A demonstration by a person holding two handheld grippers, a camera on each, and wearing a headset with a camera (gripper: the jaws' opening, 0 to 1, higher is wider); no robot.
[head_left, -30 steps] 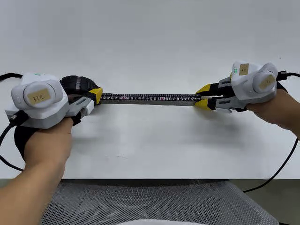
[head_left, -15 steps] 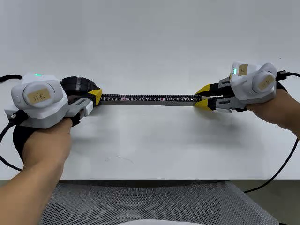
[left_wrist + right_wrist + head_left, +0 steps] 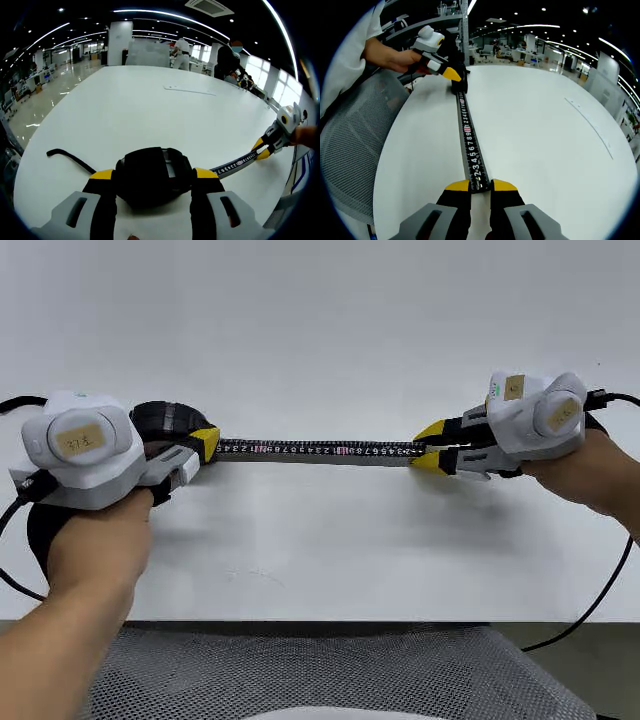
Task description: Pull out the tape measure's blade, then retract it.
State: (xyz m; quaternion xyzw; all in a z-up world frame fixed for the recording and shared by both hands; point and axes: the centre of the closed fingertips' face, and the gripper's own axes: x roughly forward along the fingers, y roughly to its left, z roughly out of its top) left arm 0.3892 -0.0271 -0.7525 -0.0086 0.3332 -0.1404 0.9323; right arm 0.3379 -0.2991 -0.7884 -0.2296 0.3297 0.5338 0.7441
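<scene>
At the left of the head view, the left gripper (image 3: pixel 195 452) is clamped on 1 tape measure (image 3: pixel 165 422), which rests on the white table (image 3: pixel 320 330). In the left gripper view its 2 yellow-tipped fingers (image 3: pixel 102 176) press against either side of the round black case, which sits between them at their tips. 1 black cable (image 3: pixel 67 156) lies on the table just left of that gripper.

From the case, 1 dark blade (image 3: pixel 315 449) with printed numerals runs straight to the right, low over the table, between the 2 grippers. The part drawn out is taut and level; the rest is hidden inside the case.

At the right, the right gripper (image 3: pixel 432 445) pinches the blade's free end. In the right gripper view its 2 yellow fingertips (image 3: pixel 457 186) close on the end from both sides, with the blade (image 3: pixel 471 145) leading away to the other gripper and the case at the far end.

The grippers are well apart, each held in 1 hand. A grey mesh chair back (image 3: pixel 300 670) shows at the near table edge.
</scene>
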